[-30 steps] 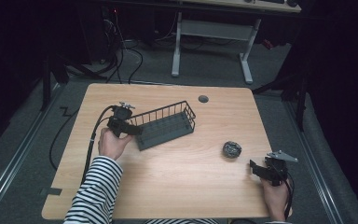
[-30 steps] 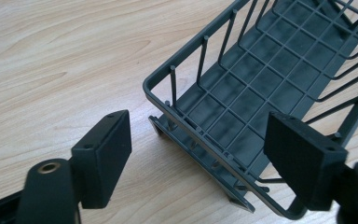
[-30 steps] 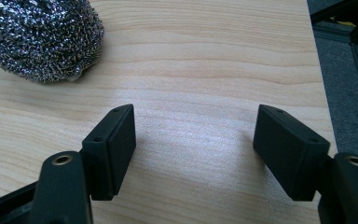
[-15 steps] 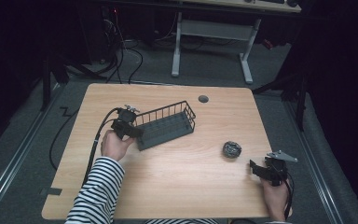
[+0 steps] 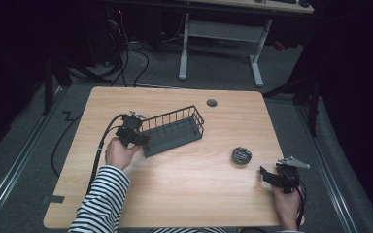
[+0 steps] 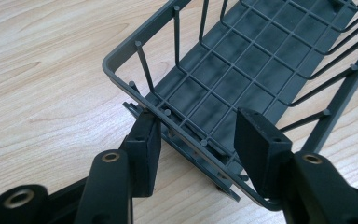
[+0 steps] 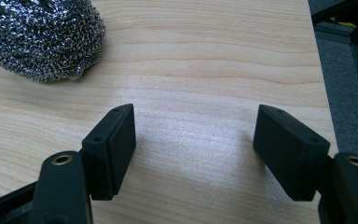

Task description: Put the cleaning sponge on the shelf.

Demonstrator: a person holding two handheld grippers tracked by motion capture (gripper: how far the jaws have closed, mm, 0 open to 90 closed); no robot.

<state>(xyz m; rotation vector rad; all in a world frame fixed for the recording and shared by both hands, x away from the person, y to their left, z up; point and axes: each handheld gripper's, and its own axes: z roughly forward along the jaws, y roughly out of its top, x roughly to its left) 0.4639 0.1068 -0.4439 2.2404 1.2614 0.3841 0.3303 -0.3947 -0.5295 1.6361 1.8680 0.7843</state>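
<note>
We see the left gripper point(image 5: 138, 137) at the near end of a dark grey wire basket point(image 5: 175, 131), which sits slanted on the left half of the table point(image 5: 184, 194). In the left gripper view its jaws are spread apart and straddle the basket's corner rim point(image 6: 168, 112): one pad lies just outside the wall, close against the rim, and the other sits inside over the grid floor, so nothing is clamped. The right gripper point(image 5: 272, 175) rests near the table's right front corner, and in its own view point(image 7: 196, 140) its jaws stand wide apart over bare wood, gripping nothing. A steel scouring ball point(image 5: 241, 155) lies just ahead of it toward the table's middle, apart from the jaws. We can read no brand, label or writing anywhere. The table is pale wood with a round cable hole point(image 5: 211, 103) near its far edge; around it is grey carpet point(image 5: 39, 145), with a white-legged desk point(image 5: 221, 34) and cables beyond in a dim room.
</note>
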